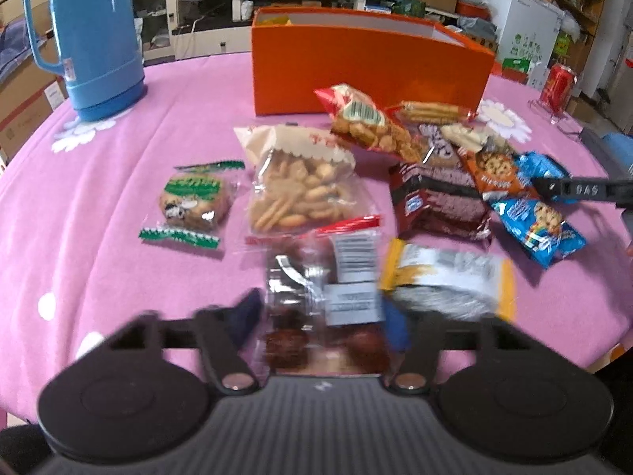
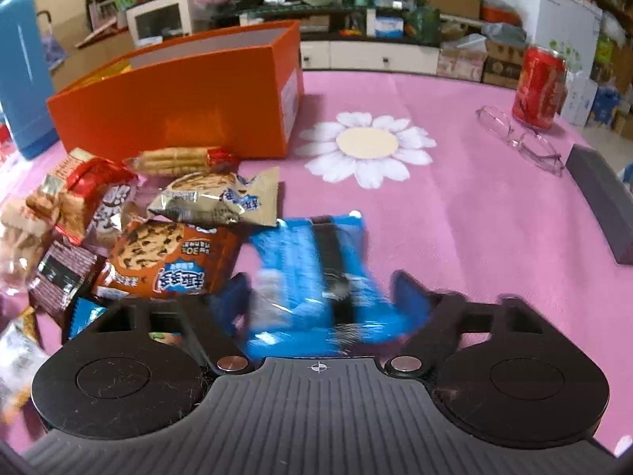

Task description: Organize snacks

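An open orange box [image 1: 368, 71] stands at the back of the pink table; it also shows in the right wrist view [image 2: 178, 107]. A heap of snack packets lies in front of it. My left gripper [image 1: 322, 316] has its blue-padded fingers on both sides of a clear packet of dark red snacks [image 1: 316, 308], blurred. My right gripper [image 2: 322, 297] has its fingers spread around a blue packet [image 2: 312, 277], blurred; whether they touch it is unclear. The right gripper's black finger [image 1: 573, 190] shows at the right of the left wrist view.
A blue thermos [image 1: 87, 35] stands back left. A red can [image 2: 540, 87], clear glasses [image 2: 518, 138] and a grey block [image 2: 601, 202] lie on the right. Loose packets: a green cookie [image 1: 194, 202], a biscuit bag [image 1: 296, 182], a chocolate-chip packet [image 2: 166, 257].
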Available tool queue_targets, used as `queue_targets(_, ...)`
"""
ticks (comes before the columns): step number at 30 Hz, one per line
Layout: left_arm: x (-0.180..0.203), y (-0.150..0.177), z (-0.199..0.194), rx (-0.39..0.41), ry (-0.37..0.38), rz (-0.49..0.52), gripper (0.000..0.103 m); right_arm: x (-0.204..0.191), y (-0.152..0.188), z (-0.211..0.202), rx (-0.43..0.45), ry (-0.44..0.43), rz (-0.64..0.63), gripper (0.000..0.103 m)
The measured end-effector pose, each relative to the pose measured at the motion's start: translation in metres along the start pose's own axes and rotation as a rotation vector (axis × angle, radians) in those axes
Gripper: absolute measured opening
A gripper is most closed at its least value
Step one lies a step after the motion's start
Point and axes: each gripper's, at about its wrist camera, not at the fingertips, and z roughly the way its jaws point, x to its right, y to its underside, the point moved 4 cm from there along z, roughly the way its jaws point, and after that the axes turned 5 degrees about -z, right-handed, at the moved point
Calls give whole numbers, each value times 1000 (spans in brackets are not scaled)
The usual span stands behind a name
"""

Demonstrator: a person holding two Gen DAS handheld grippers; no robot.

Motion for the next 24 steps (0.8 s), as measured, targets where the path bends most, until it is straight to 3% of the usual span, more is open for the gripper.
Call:
queue_targets(4,-16,-2,-6,0,8,-91,54,0,1,-9,2,-33,25,50)
queue_targets(9,-30,-13,-36,68,27,-141,54,17,2,-33,73,-42,104,50)
queue_targets(14,-32,-55,-50,121,87,-171,54,35,-5,-43,123,-110,257,50)
queue_targets(19,-18,-133,-32,196,104,-159,54,18,-73,-44,233,-158,196,50)
queue_targets(22,-4,-180,-12,248,121,-143,54,3,-127,-28,300,-157,120,47)
queue_targets(24,7,-207,12,243,127,-127,54,-7,-159,-8,335,-159,92,47)
